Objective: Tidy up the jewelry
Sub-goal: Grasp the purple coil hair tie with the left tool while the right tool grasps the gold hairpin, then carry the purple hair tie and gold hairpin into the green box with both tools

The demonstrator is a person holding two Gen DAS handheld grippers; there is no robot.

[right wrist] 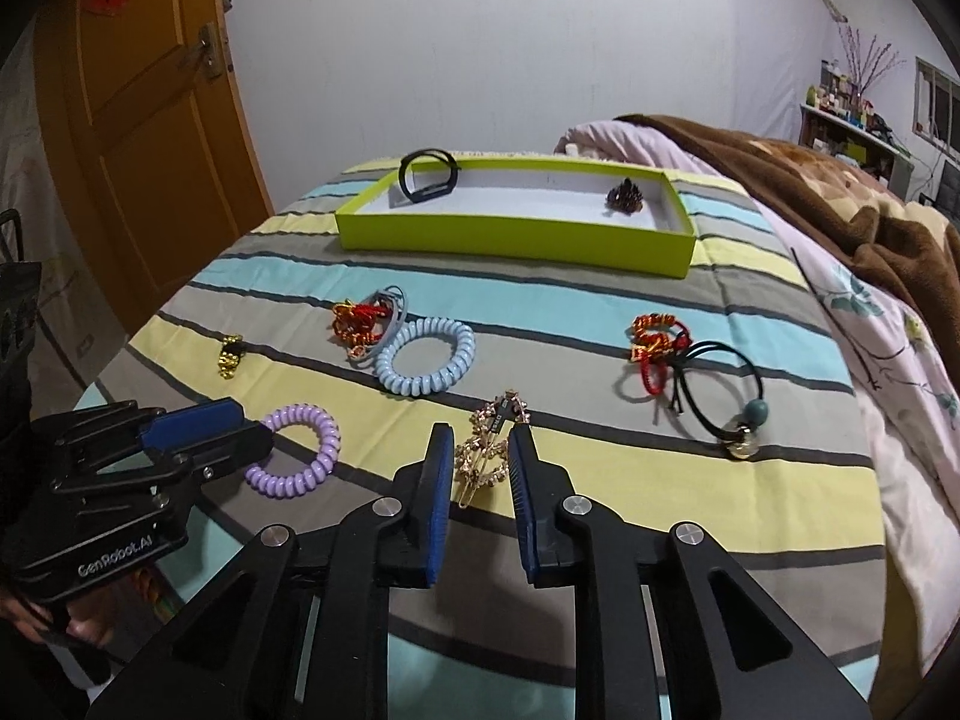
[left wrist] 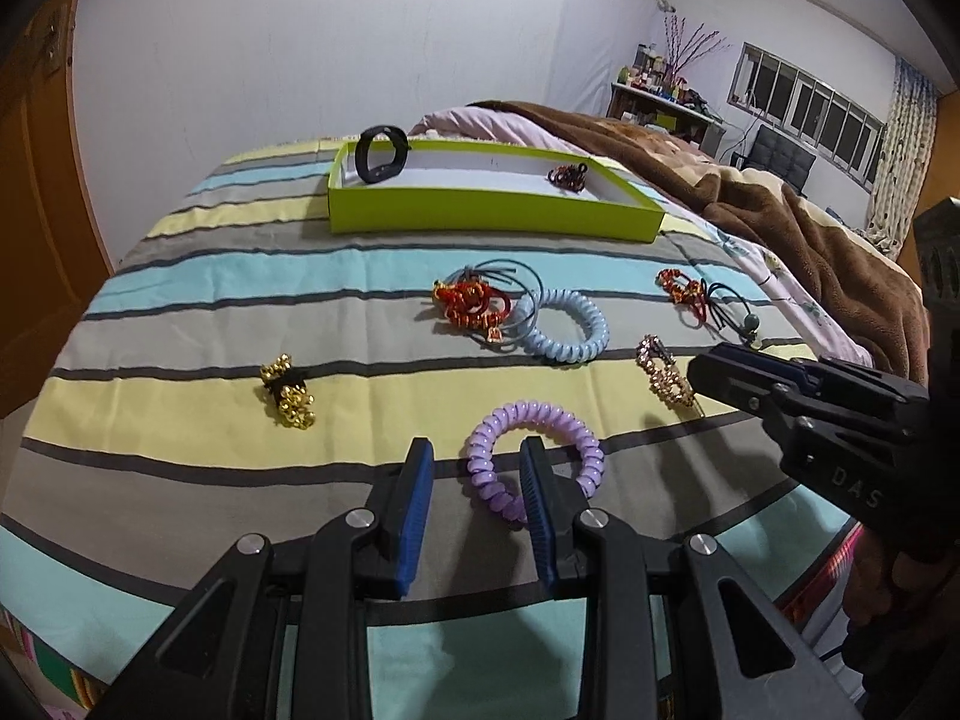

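Sorting barely begun: black band and dark red piece in green tray at 12 o'clock; seven pieces loose on bedspread. Left gripper apart, straddling purple coil tie; right gripper apart around rhinestone clip, not clamped.

Both wrist views look steeply down, close over one striped bed (side by side)

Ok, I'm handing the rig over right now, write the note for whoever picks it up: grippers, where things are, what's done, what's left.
Left gripper: open, its jaws straddling one side of the purple coil tie, not clamped.
Right gripper: open, jaws around the rhinestone clip, no grip yet.
Done: black band and one dark beaded piece are in the green tray.
Left on the striped bedspread: purple coil, clip, blue coil tie, two red knot bracelets, black bead tie, gold piece.
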